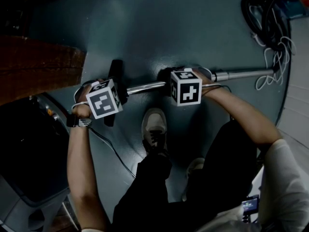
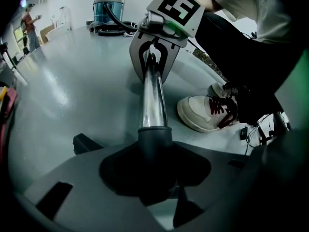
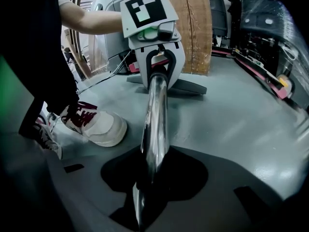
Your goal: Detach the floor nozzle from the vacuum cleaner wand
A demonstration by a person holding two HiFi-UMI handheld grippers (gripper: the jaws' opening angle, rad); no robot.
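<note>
The left tool is clenched, its jaws part-way apart around the dark collar of the nozzle, where the chrome wand enters it. The right tool is clenched too, its jaws pressed on the bare wand further along. The two tools face each other along the tube, near but apart. Each carries one marker cube, two in all.

One wand shows. In the head view it runs across the middle of the frame, from the nozzle at centre left out towards the right edge. One nozzle shows, a dark bar lying crosswise at the wand's left end, on the floor.

Two shoes stand below the wand in the head view, one just under it at centre, the other lower right. One vacuum cleaner sits at the upper left of the left gripper view, well away across the floor. A tangle of cables fills the head view's upper right.
</note>
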